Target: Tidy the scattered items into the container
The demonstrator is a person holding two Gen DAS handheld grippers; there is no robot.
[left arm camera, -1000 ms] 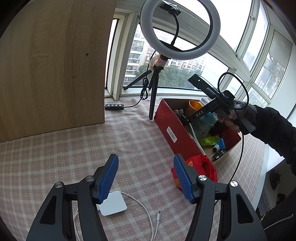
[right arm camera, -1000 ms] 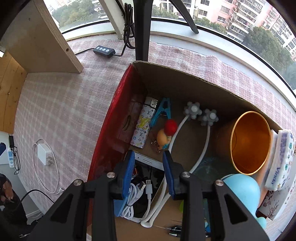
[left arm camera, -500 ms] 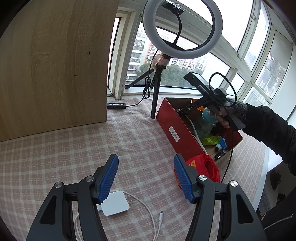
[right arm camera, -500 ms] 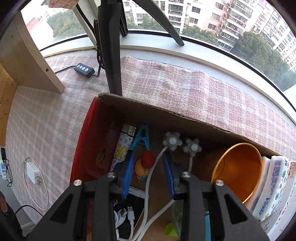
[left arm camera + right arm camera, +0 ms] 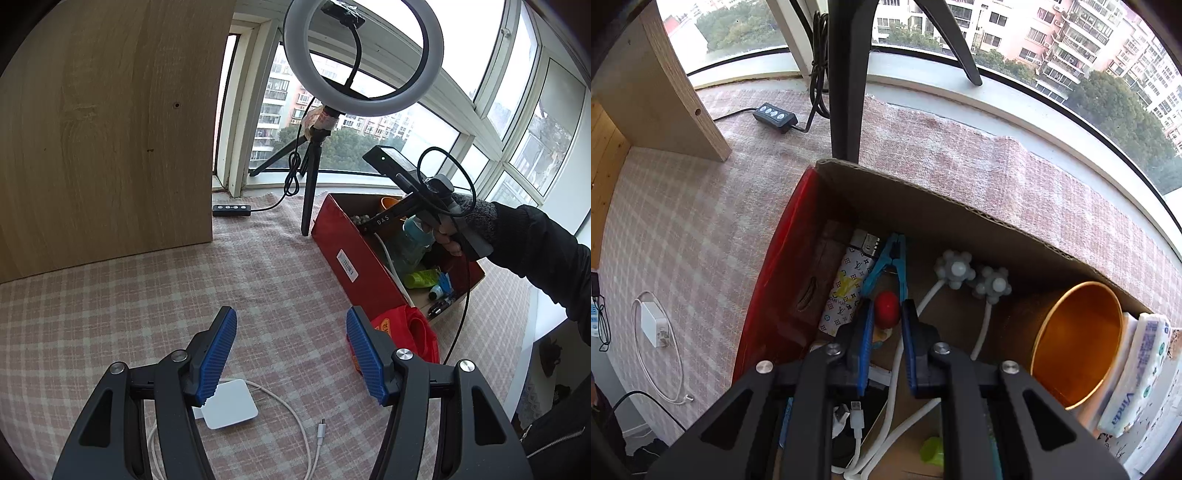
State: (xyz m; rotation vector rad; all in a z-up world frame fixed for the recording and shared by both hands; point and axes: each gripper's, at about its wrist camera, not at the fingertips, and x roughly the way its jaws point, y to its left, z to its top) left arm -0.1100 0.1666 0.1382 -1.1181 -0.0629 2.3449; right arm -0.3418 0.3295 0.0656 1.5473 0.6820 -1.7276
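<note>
My left gripper [image 5: 290, 314] hangs open and empty above the checked cloth. Just below its left finger lies a white charger [image 5: 227, 404] with its cable, also visible as the charger [image 5: 652, 325] at the far left of the right wrist view. A red bag [image 5: 413, 332] lies past the right finger, against the red cardboard box [image 5: 343, 254]. A gloved hand holds my right gripper [image 5: 365, 229] over that box. In the right wrist view this gripper [image 5: 886, 308] sits inside the box [image 5: 772, 295], its pads drawn in against a small red-topped toy [image 5: 886, 314].
Inside the box lie a patterned lighter [image 5: 846, 291], a blue clip [image 5: 892, 258], a white knobbed massager [image 5: 955, 271], a gold cup [image 5: 1078, 343] and a tissue pack [image 5: 1137, 373]. A ring-light tripod [image 5: 308, 192] stands behind the box, with a wooden panel [image 5: 103, 129] on the left.
My right gripper slid toward the box's far left end until the red-topped toy lay between its fingers, and the gap between them roughly halved. The left gripper barely moved.
</note>
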